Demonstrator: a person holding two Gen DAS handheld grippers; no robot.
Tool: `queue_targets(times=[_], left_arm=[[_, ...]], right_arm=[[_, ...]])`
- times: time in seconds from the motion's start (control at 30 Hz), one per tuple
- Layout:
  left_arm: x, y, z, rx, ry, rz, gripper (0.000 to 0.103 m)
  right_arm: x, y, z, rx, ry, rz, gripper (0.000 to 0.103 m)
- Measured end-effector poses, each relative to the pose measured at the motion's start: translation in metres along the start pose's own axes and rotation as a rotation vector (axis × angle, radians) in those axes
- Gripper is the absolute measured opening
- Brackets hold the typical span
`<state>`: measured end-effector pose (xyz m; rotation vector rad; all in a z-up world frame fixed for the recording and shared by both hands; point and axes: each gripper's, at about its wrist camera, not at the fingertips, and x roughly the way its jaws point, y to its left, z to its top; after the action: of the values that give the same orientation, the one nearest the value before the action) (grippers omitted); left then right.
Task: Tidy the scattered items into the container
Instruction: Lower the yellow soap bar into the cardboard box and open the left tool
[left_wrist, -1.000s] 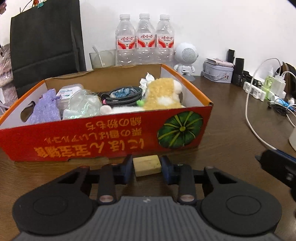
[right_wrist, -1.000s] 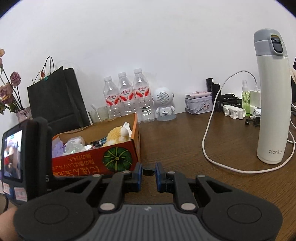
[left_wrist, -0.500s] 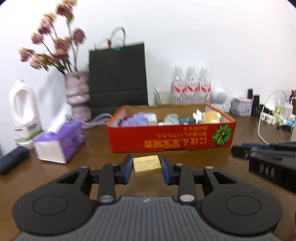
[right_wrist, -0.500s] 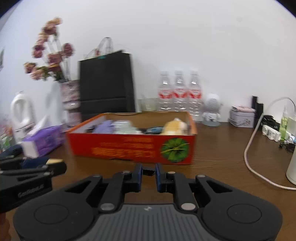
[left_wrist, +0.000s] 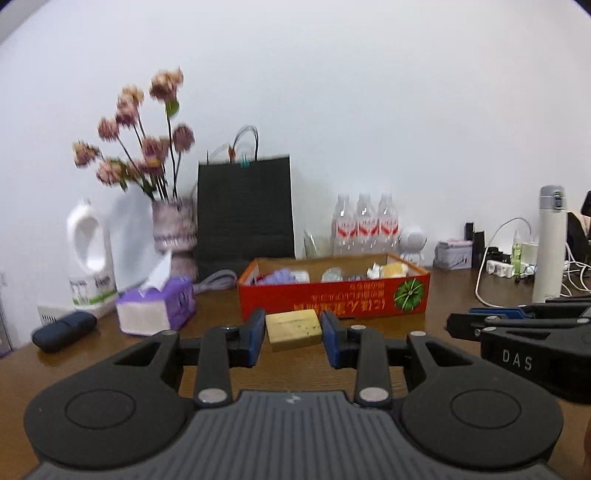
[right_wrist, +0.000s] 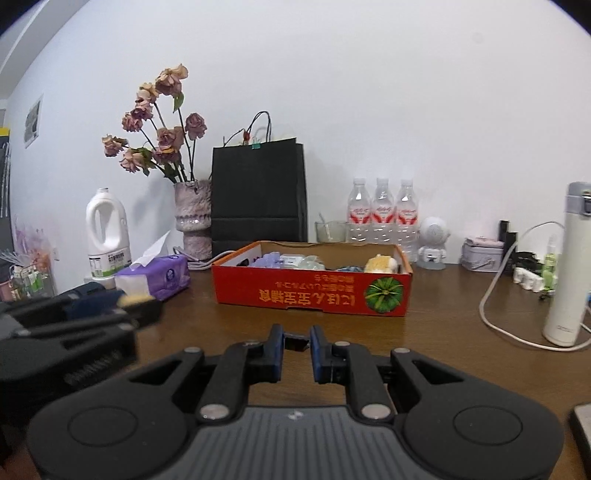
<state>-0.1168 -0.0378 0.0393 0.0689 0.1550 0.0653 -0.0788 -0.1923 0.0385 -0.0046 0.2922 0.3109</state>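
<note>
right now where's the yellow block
In the left wrist view the yellow block sits clamped in the left gripper, near the camera, in front of the red box.

black bag (right_wrist: 258, 195) beside flower vase (right_wrist: 192, 214)

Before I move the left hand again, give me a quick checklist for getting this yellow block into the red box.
1. Yellow block held in the left gripper: ok, it sits between the jaws.
2. Block over the red box: not ok, the box is farther back on the table.
3. Room in the box: cannot tell, it already holds several items.
4. Right gripper free: ok, shut and holding no item.
5. Way to the box clear: ok.
</note>
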Motion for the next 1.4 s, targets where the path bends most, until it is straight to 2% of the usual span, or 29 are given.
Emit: queue_targets(times=[0.3, 0.43, 0.57, 0.73, 0.87, 1.0, 1.1, 1.17, 1.23, 1.3, 1.4], left_arm=[[-0.056, 0.006, -0.020, -0.018, -0.027, 0.023, 0.034], [-0.054, 0.009, -0.020, -0.030, -0.026, 0.031, 0.034], [-0.038, 0.011, -0.015, -0.044, -0.011, 0.026, 0.034], [0.008, 0.018, 0.008, -0.056, -0.027, 0.000, 0.034], [0.073, 0.025, 0.044, -0.017, -0.080, -0.039, 0.034], [0.143, 0.035, 0.080, -0.045, -0.056, -0.032, 0.034], [0.182, 0.042, 0.092, -0.048, -0.051, -0.025, 0.034], [0.216, 0.046, 0.100, -0.056, 0.015, -0.059, 0.034], [0.261, 0.051, 0.109, -0.081, 0.157, -0.116, 0.034], [0.313, 0.057, 0.113, -0.111, 0.351, -0.174, 0.034], [0.372, 0.053, 0.105, -0.080, 0.549, -0.271, 0.034]], right_arm=[[-0.066, 0.000, -0.028, -0.013, -0.105, -0.009, 0.014], [-0.080, 0.005, -0.033, -0.031, -0.150, -0.008, 0.014], [-0.072, 0.006, -0.028, -0.031, -0.154, -0.001, 0.014], [-0.038, -0.007, -0.005, -0.010, -0.152, -0.020, 0.014], [0.016, -0.026, 0.033, -0.015, -0.171, -0.030, 0.014], [0.074, -0.041, 0.072, -0.036, -0.192, -0.028, 0.014], [0.105, -0.052, 0.094, -0.026, -0.201, -0.021, 0.014], [0.125, -0.060, 0.107, -0.008, -0.181, -0.001, 0.014], [0.153, -0.066, 0.125, 0.000, -0.123, 0.023, 0.014], [0.190, -0.077, 0.149, 0.031, -0.008, 0.075, 0.014], [0.260, -0.091, 0.180, 0.085, 0.253, 0.104, 0.014]])
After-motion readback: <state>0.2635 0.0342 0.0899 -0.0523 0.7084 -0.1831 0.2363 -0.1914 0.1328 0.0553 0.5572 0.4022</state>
